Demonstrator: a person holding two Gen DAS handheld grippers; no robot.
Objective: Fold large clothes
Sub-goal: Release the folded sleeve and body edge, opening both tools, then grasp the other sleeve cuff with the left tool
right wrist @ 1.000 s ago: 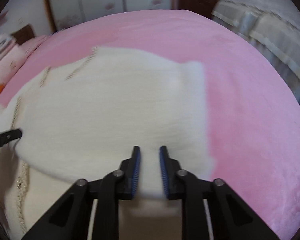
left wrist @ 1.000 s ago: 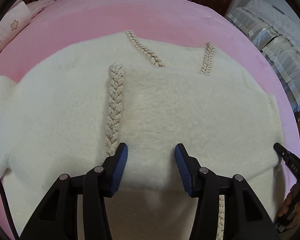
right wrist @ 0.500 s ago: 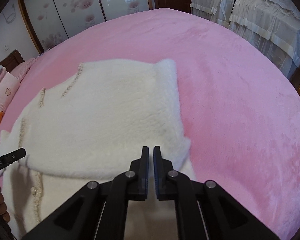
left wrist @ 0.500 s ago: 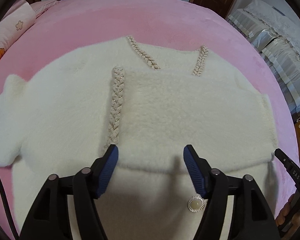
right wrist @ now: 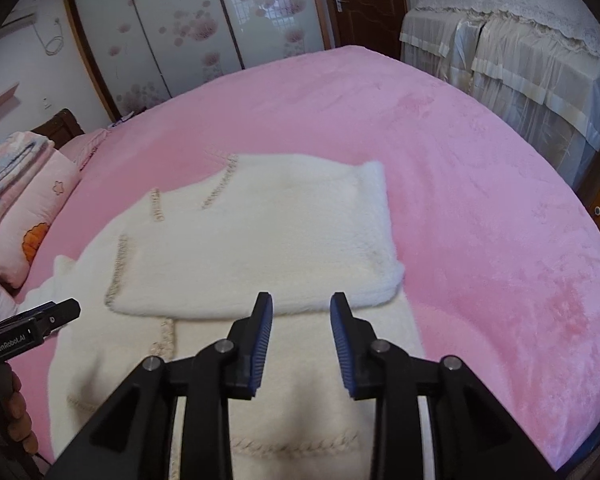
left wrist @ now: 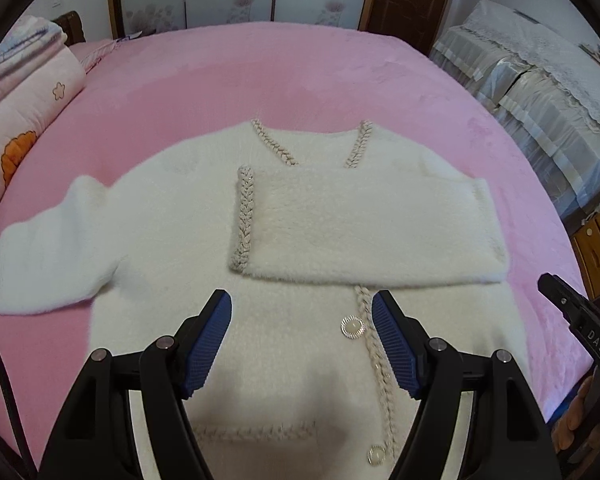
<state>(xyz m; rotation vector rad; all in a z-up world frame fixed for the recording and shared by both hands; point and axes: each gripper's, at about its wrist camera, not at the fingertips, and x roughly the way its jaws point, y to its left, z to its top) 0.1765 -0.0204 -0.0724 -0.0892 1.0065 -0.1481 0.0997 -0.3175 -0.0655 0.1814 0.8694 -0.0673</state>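
We have pulled both grippers back, jaws spread and empty; the unfolded sleeve (left wrist: 48,240) lies nearest our left gripper (left wrist: 302,340), away from our right gripper (right wrist: 300,340).

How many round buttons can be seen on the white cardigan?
2. One button sits beside the braided front trim, just below the folded sleeve; the other lies lower, near the hem. The sleeve may hide more.

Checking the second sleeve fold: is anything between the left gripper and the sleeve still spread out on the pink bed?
Nothing visible does. The left gripper hangs open above the cream cardigan's front, and the unfolded sleeve lies flat to its left, with only the cardigan's body and bare pink blanket along the way. The rolled quilt sits farther off.
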